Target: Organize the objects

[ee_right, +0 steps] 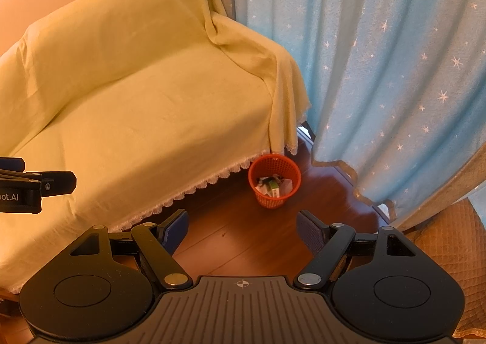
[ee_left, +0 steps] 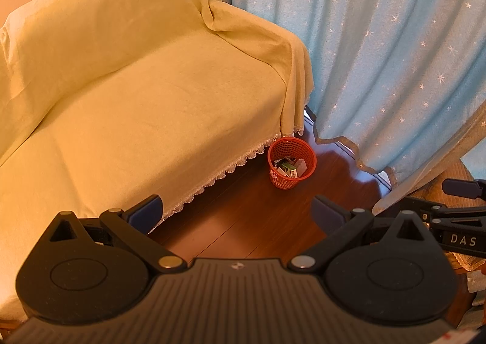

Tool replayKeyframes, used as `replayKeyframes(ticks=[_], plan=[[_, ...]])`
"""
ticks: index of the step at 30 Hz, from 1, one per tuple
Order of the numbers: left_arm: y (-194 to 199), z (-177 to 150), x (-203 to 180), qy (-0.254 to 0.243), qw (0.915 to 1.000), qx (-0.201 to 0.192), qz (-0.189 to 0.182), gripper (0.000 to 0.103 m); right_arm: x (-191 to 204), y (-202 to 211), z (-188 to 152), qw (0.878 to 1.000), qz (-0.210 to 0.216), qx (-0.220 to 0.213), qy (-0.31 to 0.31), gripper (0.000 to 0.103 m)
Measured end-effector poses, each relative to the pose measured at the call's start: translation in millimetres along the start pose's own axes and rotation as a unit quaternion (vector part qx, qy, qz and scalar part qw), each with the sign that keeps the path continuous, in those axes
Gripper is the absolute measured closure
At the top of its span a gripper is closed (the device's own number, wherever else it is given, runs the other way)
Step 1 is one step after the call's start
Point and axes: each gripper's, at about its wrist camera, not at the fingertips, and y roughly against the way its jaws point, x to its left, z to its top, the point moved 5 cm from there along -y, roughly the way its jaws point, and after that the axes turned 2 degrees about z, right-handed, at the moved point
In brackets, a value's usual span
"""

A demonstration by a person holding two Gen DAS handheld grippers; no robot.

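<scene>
While both tools hang in the air over the wooden floor (ee_left: 243, 222), each points forward and down toward the red basket (ee_left: 292, 162), the landmark for everything else. From its own camera the left gripper (ee_left: 237, 211) has its blue-padded fingers (ee_left: 145, 211) spread wide with nothing between them; the right gripper (ee_right: 243, 230) likewise has its jaws apart and empty.

That basket stands upright on the floor, just in front of the lace-edged corner of the yellow cover (ee_left: 136, 85) draped over the sofa, with the starred blue curtain (ee_left: 379, 55) hanging behind it and to its right. Inside it lie several small boxes (ee_left: 290, 168) (one green and white; the rest too small to tell), so the task's things sit in the basket and the sofa seat to its left is bare.

Only the left wrist view catches the right tool at its right edge, a black bar lettered "DAS" above a quilted tan cushion (ee_left: 455, 167). Only the right wrist view catches the left tool at its left edge, over the sofa seat, lettered "ot.AI"; it also shows more of the quilted cushion, well to the right of the basket.
</scene>
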Motion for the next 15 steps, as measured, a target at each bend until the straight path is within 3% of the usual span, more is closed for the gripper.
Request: replayKeyframes(ticks=[15], plan=[[-2.6, -0.4, 7.2, -0.004, 1.0, -0.003, 0.002, 0.001, 3.3, -5.6, 3.2, 1.0, -0.001, -0.001, 0.0, 0.028]])
